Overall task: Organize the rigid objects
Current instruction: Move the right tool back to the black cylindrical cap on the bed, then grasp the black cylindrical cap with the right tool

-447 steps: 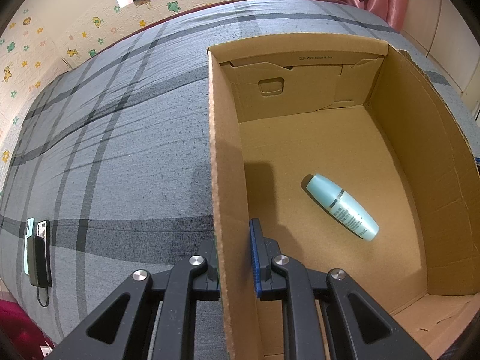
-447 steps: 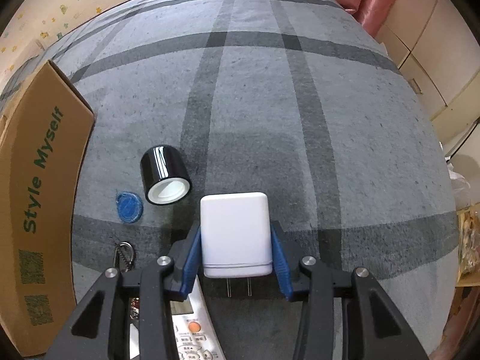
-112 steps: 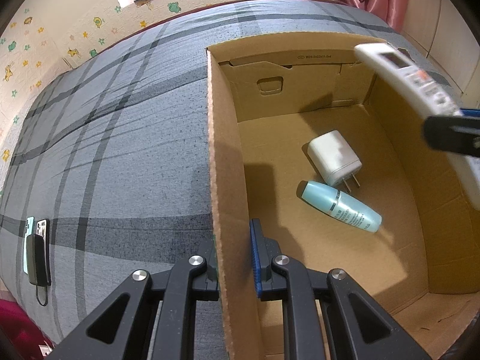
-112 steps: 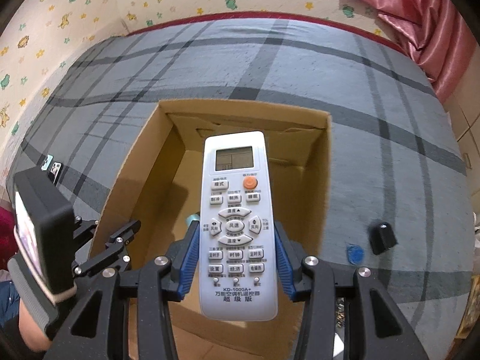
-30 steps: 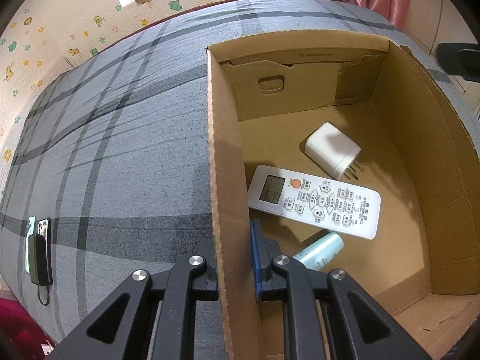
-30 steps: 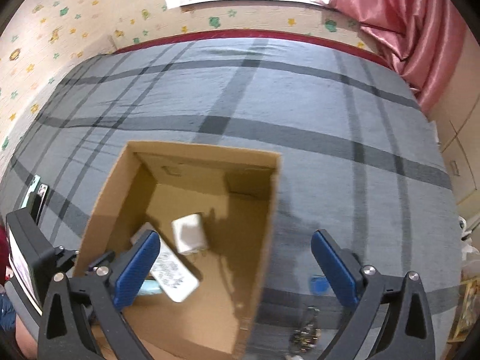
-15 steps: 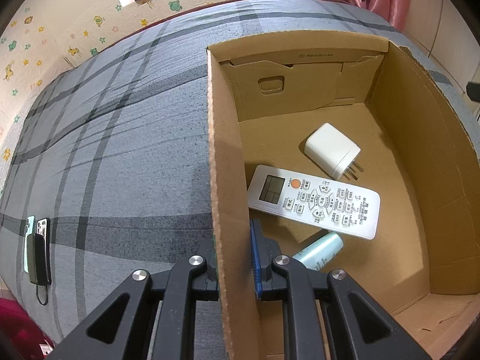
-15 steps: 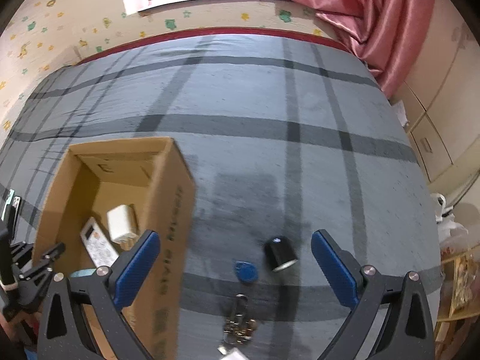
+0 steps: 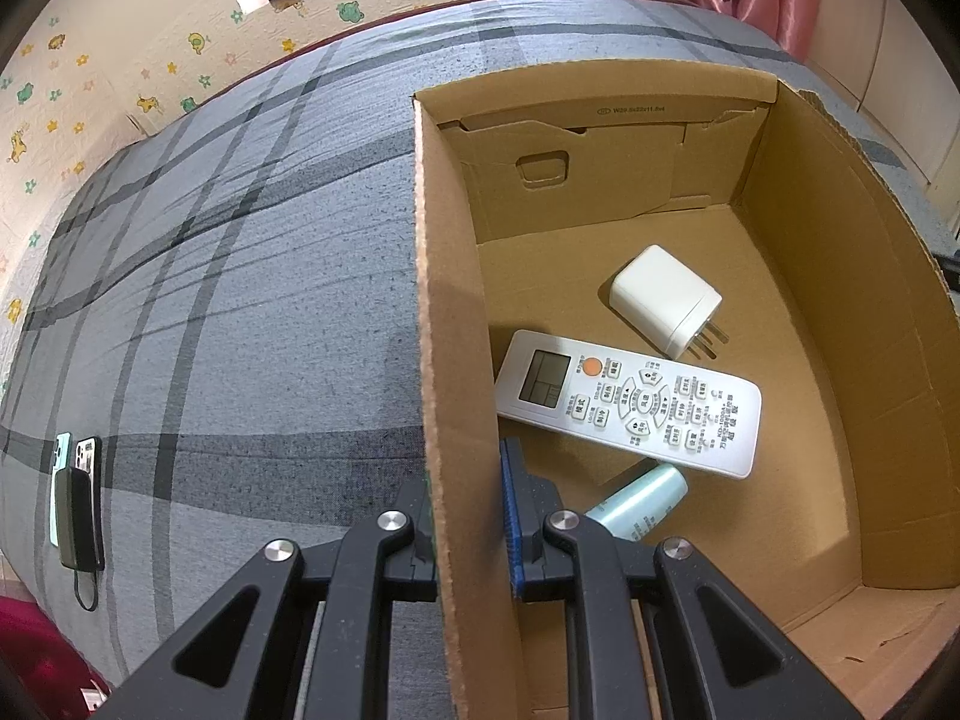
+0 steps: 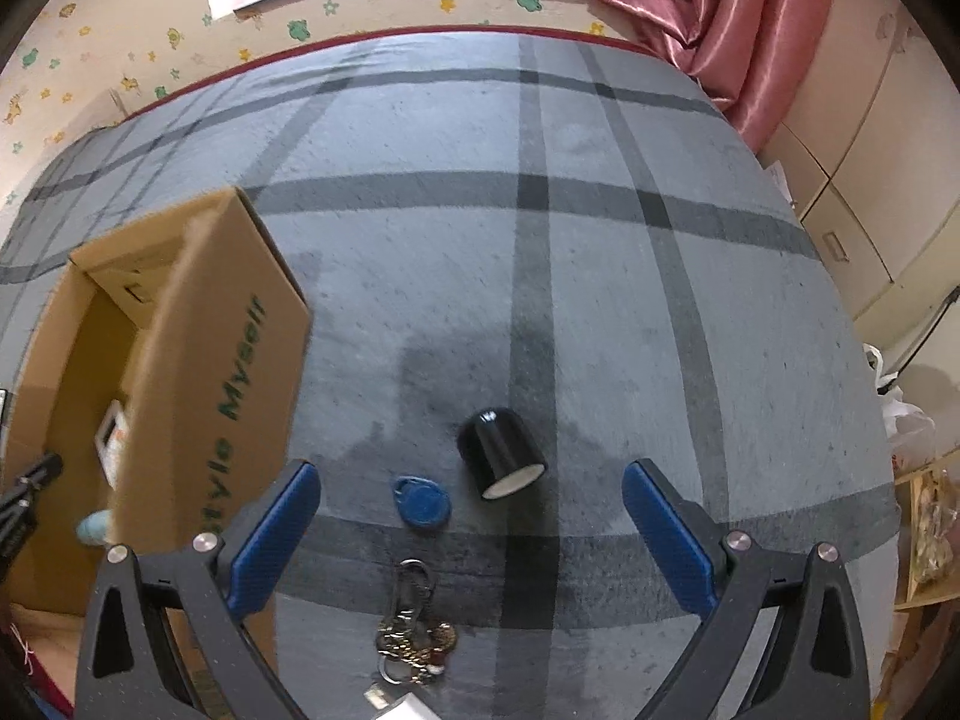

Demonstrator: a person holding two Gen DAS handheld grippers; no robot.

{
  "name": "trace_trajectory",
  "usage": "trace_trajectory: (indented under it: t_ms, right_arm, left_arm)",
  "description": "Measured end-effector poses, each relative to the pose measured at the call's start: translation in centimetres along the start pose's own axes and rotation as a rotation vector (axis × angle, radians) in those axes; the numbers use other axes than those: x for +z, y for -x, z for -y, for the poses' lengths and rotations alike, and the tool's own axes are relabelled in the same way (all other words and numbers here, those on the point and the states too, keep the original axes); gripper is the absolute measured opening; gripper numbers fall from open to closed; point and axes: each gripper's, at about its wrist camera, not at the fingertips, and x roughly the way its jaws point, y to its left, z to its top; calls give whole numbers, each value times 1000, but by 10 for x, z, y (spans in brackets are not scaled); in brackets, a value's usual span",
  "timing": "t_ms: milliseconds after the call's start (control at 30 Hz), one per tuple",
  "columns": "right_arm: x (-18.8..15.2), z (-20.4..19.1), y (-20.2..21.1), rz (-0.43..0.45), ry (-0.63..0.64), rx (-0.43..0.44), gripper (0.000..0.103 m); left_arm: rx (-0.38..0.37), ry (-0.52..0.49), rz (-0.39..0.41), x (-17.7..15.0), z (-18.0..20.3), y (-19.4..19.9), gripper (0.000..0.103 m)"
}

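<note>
Pinching the near wall of the cardboard box (image 9: 456, 360), the left gripper (image 9: 468, 516) has one finger outside and one inside, pads pressed on the cardboard; inside the box lie a white remote (image 9: 630, 402), a white charger (image 9: 663, 297) and a pale green bottle (image 9: 639, 501) partly under the remote. Over the grey plaid bed (image 10: 600, 300), the right gripper (image 10: 471, 516) has its fingers (image 10: 276, 525) spread wide and empty, with the black cap (image 10: 501, 459) and blue key fob (image 10: 422, 501) lying between them and the keys (image 10: 411, 630) nearer the camera.

Phones (image 9: 75, 492) on plaid bedcover (image 9: 240, 300); pink curtain (image 10: 690, 18); sticker wall (image 9: 90, 78).
</note>
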Motion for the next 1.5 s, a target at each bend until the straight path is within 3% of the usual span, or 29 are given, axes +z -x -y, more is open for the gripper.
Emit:
trace_trajectory:
  t_ms: [833,900,1000,1033,1067,1500]
  right_arm:
    - [3,20,-69,-103,-59,5,101]
    - [4,22,-73,-107,-64,3,97]
    - [3,23,-78,-128,-72,15,78]
    - [3,24,-80,-137,-75,18,57]
    - [2,24,-80,-144,-70,23,49]
    - [-4,20,-53,-111,-59,22,48]
  left_arm:
    - [3,-4,-1,0,0,0,15]
    - [2,-3,-1,0,0,0,15]
    - [3,-3,-2,1,1,0,15]
    - [4,-3,-2,1,1,0,15]
    - [4,-3,-2,1,1,0,15]
    - [5,-4,-2,0,-1,-1,15]
